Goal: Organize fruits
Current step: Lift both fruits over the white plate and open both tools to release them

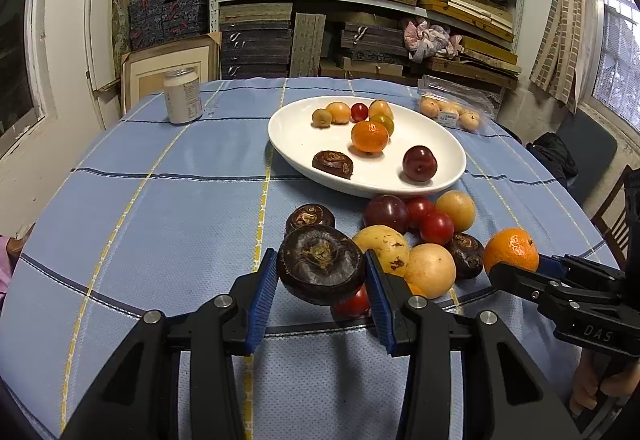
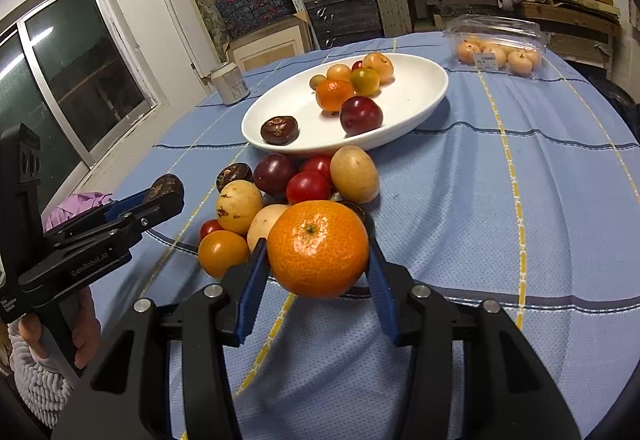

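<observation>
My left gripper point(image 1: 321, 270) is shut on a dark brown water chestnut point(image 1: 320, 264), lifted above the blue checked tablecloth. My right gripper point(image 2: 317, 252) is shut on an orange mandarin point(image 2: 317, 249), also off the cloth; the same mandarin point(image 1: 511, 250) shows at the right of the left wrist view. Beyond both lies a loose pile of fruit point(image 1: 416, 236): plums, cherry tomatoes, yellow fruits and more chestnuts. Behind the pile stands a white oval plate point(image 1: 296, 138) holding a mandarin, a plum, a chestnut and several small fruits.
A white drink can point(image 1: 183, 95) stands at the far left of the table. A clear plastic box of pale fruits point(image 2: 498, 50) lies at the far right. Shelves stacked with boxes fill the back wall. A person's hand point(image 2: 60, 332) grips the left tool's handle.
</observation>
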A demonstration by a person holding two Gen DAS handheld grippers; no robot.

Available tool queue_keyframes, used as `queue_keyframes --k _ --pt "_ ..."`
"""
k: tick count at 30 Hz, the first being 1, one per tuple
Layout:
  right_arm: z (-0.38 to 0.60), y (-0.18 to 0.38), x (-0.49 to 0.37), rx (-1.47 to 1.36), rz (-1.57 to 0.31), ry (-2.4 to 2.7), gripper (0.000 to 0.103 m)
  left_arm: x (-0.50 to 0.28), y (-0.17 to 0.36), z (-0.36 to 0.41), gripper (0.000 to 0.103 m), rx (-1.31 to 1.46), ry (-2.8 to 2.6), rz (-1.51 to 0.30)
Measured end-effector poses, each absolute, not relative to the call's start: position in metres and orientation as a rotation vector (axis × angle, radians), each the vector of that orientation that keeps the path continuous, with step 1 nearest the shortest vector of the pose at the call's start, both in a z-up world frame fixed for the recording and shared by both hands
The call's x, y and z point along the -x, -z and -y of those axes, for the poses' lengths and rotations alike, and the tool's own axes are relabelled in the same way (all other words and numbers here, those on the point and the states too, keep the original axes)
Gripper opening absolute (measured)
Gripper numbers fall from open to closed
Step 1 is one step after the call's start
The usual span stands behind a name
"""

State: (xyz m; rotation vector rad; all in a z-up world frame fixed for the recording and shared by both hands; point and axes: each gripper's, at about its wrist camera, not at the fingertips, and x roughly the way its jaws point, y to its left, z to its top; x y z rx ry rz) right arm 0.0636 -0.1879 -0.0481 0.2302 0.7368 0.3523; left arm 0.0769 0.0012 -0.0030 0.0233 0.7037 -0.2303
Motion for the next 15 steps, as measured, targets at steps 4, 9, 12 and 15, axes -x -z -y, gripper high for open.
queue_keyframes --k 4,9,12,15 --pt "0.188 0.048 -0.063 -0.231 -0.736 -0.352 0.047 -0.077 0.003 -0.002 0.044 -0.026 0.226 -0.704" --pt "0.188 0.048 -0.063 -0.228 -0.735 -0.355 0.047 -0.081 0.009 -0.003 0.044 -0.034 0.217 -0.718" --pt "0.187 0.048 -0.061 -0.224 -0.734 -0.358 0.047 -0.084 0.013 -0.004 0.044 -0.037 0.214 -0.731" --pt "0.185 0.049 -0.059 -0.223 -0.739 -0.359 0.047 -0.086 0.016 -0.004 0.044 -0.04 0.208 -0.745"
